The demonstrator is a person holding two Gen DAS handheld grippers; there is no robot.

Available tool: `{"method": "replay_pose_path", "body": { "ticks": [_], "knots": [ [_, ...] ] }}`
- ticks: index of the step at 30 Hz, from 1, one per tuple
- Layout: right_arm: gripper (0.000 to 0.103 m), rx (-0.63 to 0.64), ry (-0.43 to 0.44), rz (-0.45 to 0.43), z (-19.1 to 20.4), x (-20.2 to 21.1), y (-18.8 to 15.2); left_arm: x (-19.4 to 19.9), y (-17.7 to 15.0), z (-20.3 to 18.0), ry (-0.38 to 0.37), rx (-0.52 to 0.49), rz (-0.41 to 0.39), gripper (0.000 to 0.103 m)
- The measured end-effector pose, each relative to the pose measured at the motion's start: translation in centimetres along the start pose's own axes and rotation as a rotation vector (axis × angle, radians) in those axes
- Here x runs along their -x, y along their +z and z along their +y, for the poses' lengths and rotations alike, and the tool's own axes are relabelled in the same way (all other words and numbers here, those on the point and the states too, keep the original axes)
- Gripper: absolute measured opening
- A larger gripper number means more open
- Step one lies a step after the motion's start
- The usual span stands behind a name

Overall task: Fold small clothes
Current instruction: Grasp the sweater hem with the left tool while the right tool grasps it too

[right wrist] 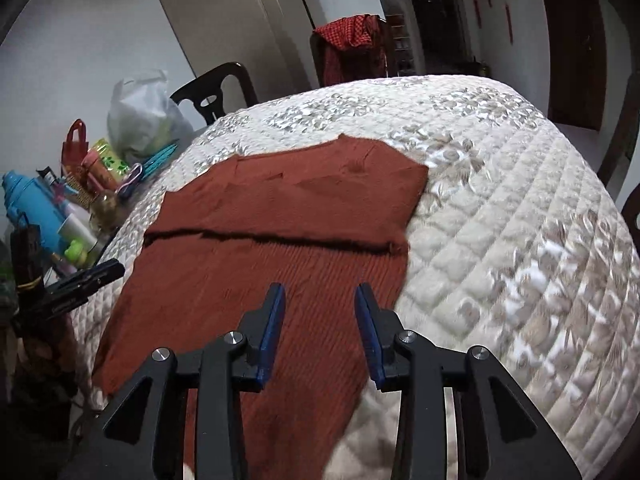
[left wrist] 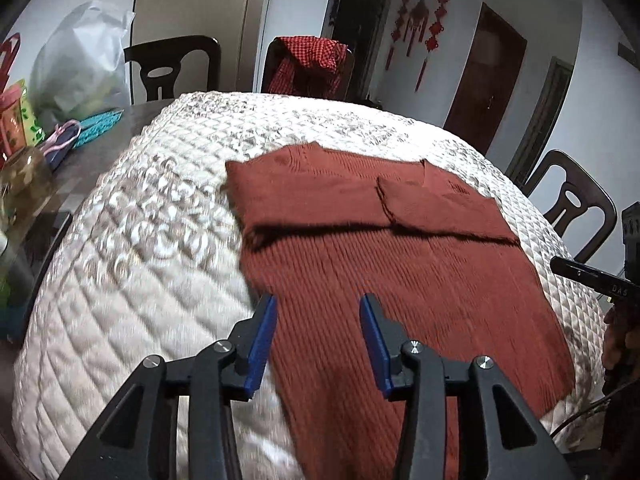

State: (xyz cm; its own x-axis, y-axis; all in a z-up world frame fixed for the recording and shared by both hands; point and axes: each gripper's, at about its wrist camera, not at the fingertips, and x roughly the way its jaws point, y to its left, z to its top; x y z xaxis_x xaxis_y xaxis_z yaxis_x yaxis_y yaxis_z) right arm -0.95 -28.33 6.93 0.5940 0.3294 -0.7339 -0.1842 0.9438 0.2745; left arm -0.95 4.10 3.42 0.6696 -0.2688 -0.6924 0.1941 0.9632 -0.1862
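- Left wrist view: the left tongs (left wrist: 318, 308) stood open, nothing between the blue pads, hovering over the near left edge of the sweater (left wrist: 400, 264).
- The sweater lay flat ahead of the tongs on the quilt (left wrist: 160, 240); its sleeves looked folded across the chest, making a dark ridge ahead of the tips.
- Judgement: rib-knit, soft and limp, light, not slippery; it would sag if lifted from one point. Best hold seemed the bottom hem corners, one per tong.
- The right tongs (left wrist: 576, 270) showed only as a black tip at far right; from here I could not tell their state.
- Beyond the quilt: dark chairs (left wrist: 172, 68), one draped with red checked cloth (left wrist: 312, 60); a plastic bag (left wrist: 80, 64) far left.
- Right wrist view: the right tongs (right wrist: 320, 300) were open and empty, over the sweater's (right wrist: 260, 264) near right part.
- The quilt (right wrist: 500, 220) looked padded and bumpy, likely gripping the knit a little.
- Left of the tongs, a blue bottle (right wrist: 32, 204) and clutter crowded the quilt's far side.
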Motion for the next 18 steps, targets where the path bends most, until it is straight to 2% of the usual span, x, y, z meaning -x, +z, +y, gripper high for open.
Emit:
{"method": "replay_pose_path", "body": {
  "ticks": [8, 18],
  "knots": [
    [0.037, -0.039, 0.006, 0.035, -0.3, 0.7, -3.4, 1.4, -2.9, -0.2, -0.035, 0.048, 0.014, 0.051],
    [0.038, -0.118, 0.08, 0.063, -0.3, 1.7, -6.9, 2.6, -5.9, -0.3, -0.067, 0.104, 0.057, 0.052]
  ]
}}
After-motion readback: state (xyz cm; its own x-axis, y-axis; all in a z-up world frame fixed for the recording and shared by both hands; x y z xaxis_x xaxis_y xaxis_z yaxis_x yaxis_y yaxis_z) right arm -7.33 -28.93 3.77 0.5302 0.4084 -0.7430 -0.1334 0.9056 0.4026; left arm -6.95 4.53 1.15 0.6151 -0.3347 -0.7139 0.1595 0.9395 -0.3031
